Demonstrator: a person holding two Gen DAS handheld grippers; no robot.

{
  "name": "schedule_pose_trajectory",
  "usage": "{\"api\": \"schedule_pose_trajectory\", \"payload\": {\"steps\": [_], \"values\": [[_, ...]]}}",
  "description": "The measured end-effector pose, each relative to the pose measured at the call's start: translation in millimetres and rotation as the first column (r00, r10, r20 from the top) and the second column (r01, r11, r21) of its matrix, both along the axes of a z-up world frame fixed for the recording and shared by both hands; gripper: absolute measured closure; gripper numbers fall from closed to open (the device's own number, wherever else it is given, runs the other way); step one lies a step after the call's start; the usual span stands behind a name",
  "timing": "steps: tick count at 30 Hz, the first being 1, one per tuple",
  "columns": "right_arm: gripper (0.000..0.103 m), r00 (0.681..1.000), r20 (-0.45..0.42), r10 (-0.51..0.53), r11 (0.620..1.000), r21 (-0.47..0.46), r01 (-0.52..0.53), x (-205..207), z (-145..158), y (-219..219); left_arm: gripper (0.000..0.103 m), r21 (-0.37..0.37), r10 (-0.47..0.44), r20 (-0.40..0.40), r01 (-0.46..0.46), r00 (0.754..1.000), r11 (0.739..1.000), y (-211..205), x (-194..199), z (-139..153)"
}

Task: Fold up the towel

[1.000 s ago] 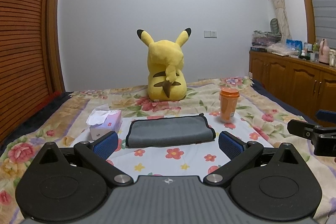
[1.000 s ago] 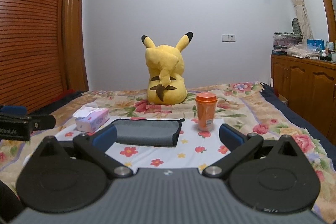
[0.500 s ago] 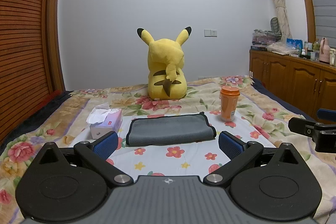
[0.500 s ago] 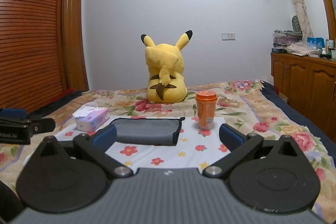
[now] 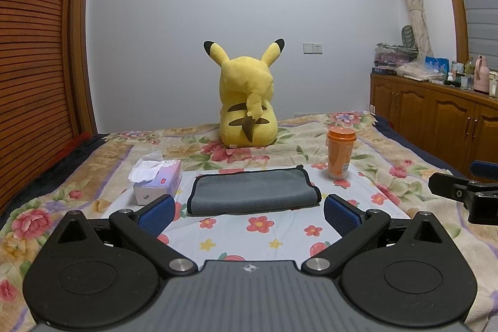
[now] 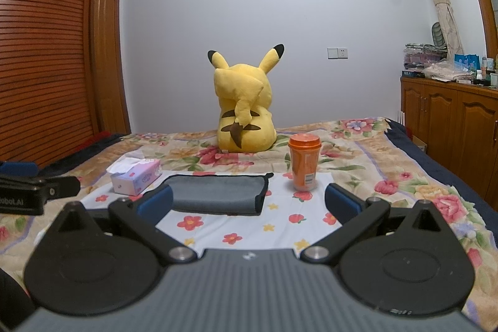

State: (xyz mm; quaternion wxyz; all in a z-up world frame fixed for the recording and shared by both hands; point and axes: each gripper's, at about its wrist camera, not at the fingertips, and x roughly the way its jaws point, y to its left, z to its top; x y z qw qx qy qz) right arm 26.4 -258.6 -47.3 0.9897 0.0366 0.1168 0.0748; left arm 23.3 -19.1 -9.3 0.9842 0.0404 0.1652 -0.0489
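The left gripper (image 5: 248, 215) and right gripper (image 6: 248, 202) both hover above the floral bedspread (image 5: 261, 235) with jaws spread wide, gripping nothing. Just beyond them the grey towel (image 5: 253, 190) lies folded flat on the bedspread, between a tissue box (image 5: 157, 181) and an orange cup (image 5: 340, 153). Farther back, a yellow plush toy (image 5: 247, 105) sits upright facing the wall.
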Motion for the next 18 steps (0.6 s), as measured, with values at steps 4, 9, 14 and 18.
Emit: {"api": "schedule_pose_trajectory", "payload": {"steps": [4, 9, 14, 18], "values": [[0.0, 1.0, 0.0, 0.0, 1.0, 0.0, 0.0, 0.2, 0.2, 0.1, 0.0, 0.0, 0.001, 0.001, -0.001, 1.0, 1.0, 0.4, -0.1, -1.2], [0.0, 1.0, 0.0, 0.0, 1.0, 0.0, 0.0, -0.1, 0.1, -0.1, 0.0, 0.001, 0.001, 0.0, -0.001, 1.0, 1.0, 0.7, 0.1, -2.0], [0.0, 1.0, 0.0, 0.0, 1.0, 0.0, 0.0, -0.2, 0.2, -0.3, 0.0, 0.002, 0.001, 0.0, -0.001, 1.0, 1.0, 0.8, 0.0, -2.2], [0.0, 1.0, 0.0, 0.0, 1.0, 0.0, 0.0, -0.4, 0.2, -0.4, 0.0, 0.003, 0.001, 0.0, -0.001, 1.0, 1.0, 0.5, 0.1, -1.8]]}}
